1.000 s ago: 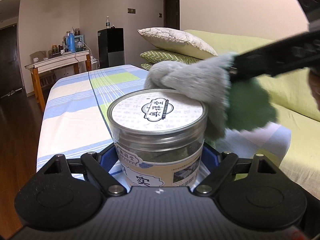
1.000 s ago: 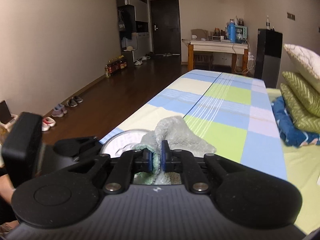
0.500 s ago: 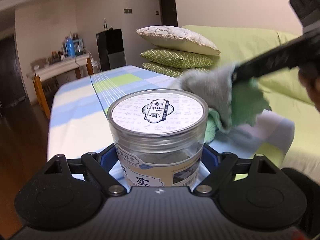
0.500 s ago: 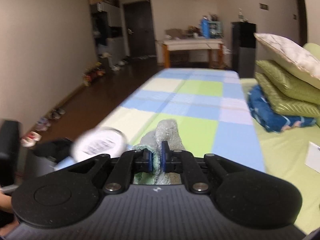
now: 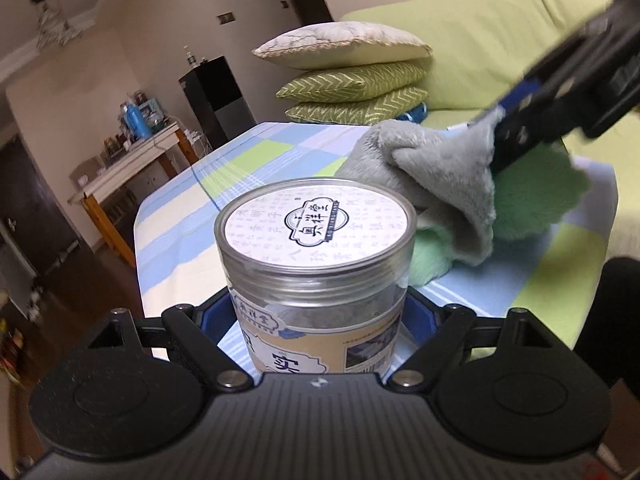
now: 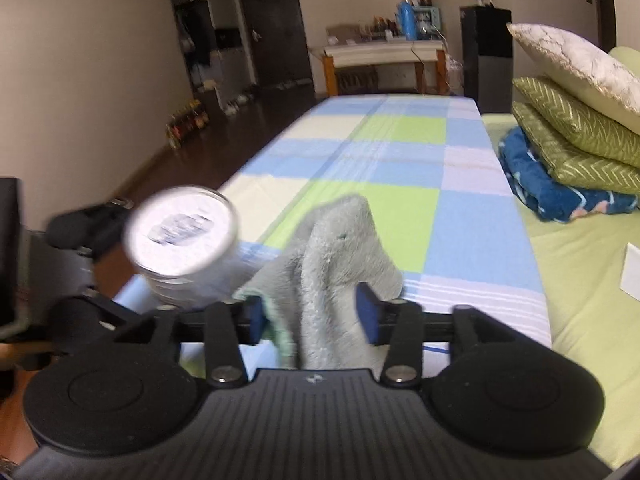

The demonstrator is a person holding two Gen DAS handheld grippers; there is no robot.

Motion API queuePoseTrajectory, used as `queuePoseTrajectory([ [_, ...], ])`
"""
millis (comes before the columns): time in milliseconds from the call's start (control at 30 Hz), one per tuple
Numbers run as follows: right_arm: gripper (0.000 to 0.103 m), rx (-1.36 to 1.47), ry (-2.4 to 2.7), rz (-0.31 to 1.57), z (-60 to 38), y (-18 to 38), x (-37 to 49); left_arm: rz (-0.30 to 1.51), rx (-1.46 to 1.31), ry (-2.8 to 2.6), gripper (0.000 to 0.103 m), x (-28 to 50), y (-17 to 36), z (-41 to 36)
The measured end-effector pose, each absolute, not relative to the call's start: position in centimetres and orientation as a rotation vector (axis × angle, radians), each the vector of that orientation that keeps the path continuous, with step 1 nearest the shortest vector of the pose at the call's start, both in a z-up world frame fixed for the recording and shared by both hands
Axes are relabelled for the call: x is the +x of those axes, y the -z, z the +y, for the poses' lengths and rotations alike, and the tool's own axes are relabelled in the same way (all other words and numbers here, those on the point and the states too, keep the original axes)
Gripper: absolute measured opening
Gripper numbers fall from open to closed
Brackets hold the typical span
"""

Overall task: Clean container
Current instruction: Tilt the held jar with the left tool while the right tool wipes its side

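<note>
Checked tablecloth [image 5: 172, 216], lidded jar [image 5: 316, 280] gripped, contents unclear

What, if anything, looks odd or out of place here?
The right gripper is open, so the grey-green cloth only drapes loosely between its jaws. It sits beside the jar, off the lid.

L gripper [image 5: 316, 316] clamped on jar [image 5: 316, 264], held upright, level. R gripper [image 6: 312, 316] tilted in from the right, jaws spread wide apart, cloth [image 6: 340, 264] draped loose between them.
</note>
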State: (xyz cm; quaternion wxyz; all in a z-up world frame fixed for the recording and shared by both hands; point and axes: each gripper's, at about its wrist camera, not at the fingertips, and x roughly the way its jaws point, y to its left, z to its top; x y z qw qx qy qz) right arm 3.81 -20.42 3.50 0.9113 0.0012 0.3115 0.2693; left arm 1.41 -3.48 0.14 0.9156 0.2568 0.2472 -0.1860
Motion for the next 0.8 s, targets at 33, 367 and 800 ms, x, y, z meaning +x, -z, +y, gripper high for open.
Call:
queuePoseTrajectory([
  [33, 0.051, 0.001, -0.564, 0.626, -20.4, -4.0, 3.4, 0.506, 0.554, 0.385, 0.085, 1.5, -0.1, -3.9],
  [367, 0.051, 0.017, -0.544, 0.532, -19.4, -5.5, 3.1, 0.474, 0.778, 0.39, 0.085, 2.3, 0.3, -7.4],
  [800, 0.066, -0.054, -0.398, 0.687, -21.0, -2.6, 5.2, 0.461, 0.974, 0.33, 0.086, 3.8, 1.9, -9.2],
])
